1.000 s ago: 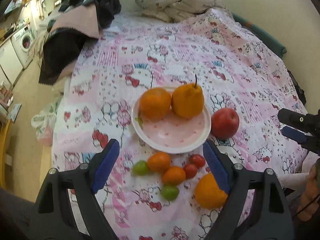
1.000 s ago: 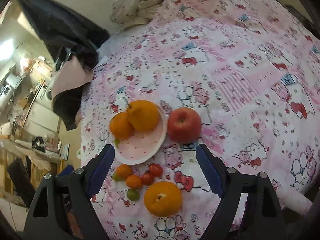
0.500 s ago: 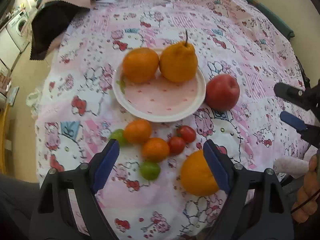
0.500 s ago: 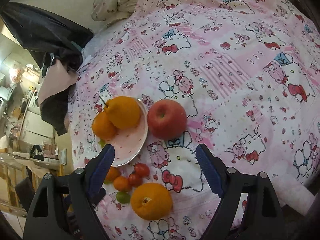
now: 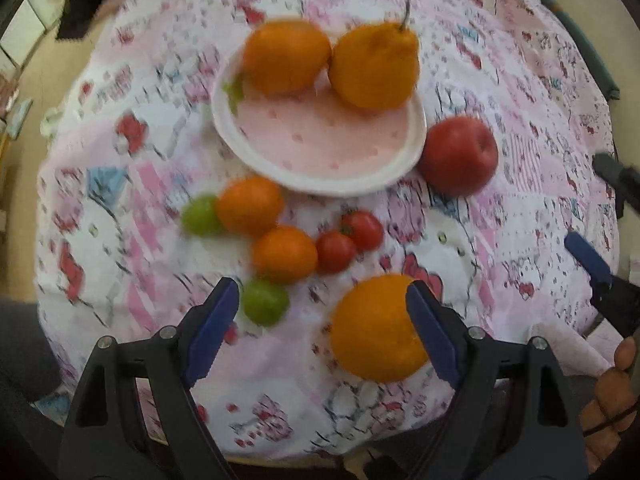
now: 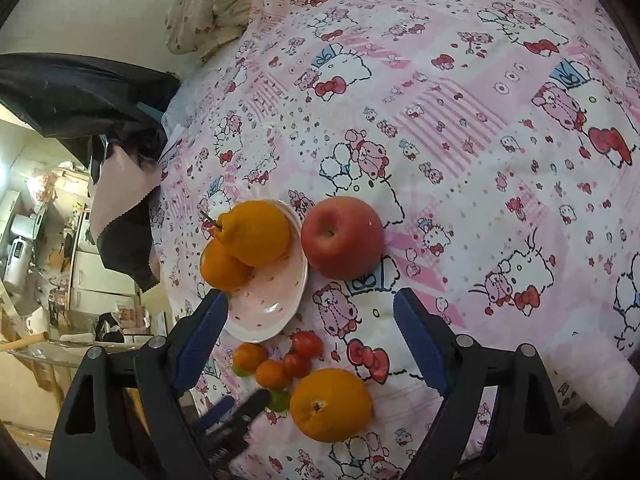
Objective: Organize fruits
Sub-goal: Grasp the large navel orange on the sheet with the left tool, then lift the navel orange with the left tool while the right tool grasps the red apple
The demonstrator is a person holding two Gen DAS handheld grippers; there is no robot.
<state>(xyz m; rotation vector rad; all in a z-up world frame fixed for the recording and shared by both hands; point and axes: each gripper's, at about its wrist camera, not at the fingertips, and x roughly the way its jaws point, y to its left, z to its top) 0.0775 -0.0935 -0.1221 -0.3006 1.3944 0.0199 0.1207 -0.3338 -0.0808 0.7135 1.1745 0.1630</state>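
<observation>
Left wrist view, blurred by motion. We see the left claw [image 5: 322,316] at the bottom of the frame, released, its blue pads spread wide. A large orange [image 5: 376,330] sits low and right of centre, against the inner face of the right pad; the other pad stands well apart from it, so nothing is grasped. A green fruit [image 5: 265,302] lies just beside the left pad. Above it, two small oranges [image 5: 250,205], two cherry tomatoes [image 5: 362,229] and a second green fruit [image 5: 200,215] cluster mid-frame. The pink plate [image 5: 328,148] in the upper middle carries an orange [image 5: 286,56] and a yellow pear [image 5: 376,66] side by side. A red apple [image 5: 459,155] rests just right of the plate's rim. All lie on a pink cartoon-print cloth [image 5: 520,80]. The right claw [image 5: 596,216] enters at the right edge, a hand [image 5: 612,392] below it.

Right wrist view, sharp. The right claw [image 6: 310,320] is released, pads wide, nothing between them but cloth. Red apple [image 6: 342,237] above centre, the plate [image 6: 272,304] just left of it. Large orange [image 6: 331,405] at bottom centre, small fruits to its upper left. The left claw's tip [image 6: 244,402] pokes in beside the green fruit. Dark clothing [image 6: 80,96] hangs at left.
</observation>
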